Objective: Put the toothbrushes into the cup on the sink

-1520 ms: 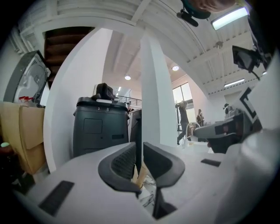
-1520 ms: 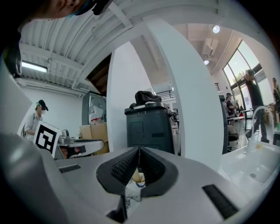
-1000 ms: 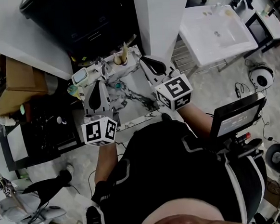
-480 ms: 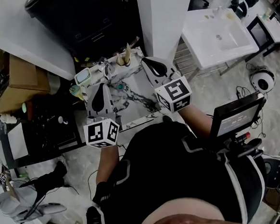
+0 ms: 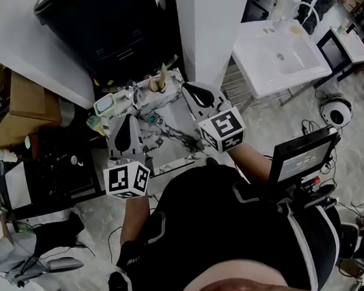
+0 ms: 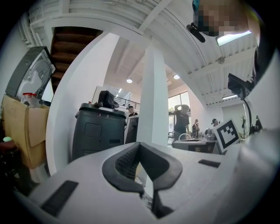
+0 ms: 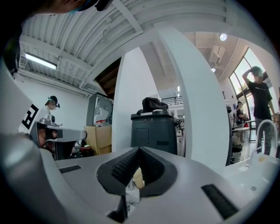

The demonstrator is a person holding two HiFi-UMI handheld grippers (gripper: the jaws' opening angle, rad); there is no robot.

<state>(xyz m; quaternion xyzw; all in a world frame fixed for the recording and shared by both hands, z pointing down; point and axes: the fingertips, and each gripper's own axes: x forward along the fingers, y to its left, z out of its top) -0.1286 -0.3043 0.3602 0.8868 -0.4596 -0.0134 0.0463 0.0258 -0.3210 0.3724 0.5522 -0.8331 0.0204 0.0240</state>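
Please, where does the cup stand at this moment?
In the head view, the cup stands at the far edge of the marble sink, just left of the white pillar, in front of the black bin.

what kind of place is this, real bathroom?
Probably not: it looks like an open lab or workshop with mock-ups. The marble sink stands near a second white sink, with cardboard boxes beside it.

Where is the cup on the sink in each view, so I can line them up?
Head view: cup at the far edge of the sink counter.
Left gripper view: not in it; the left gripper body covers the counter.
Right gripper view: probably the cup, a beige sliver in the notch behind the jaws.
Shared landmark: white pillar, right of the dark bin in all three.
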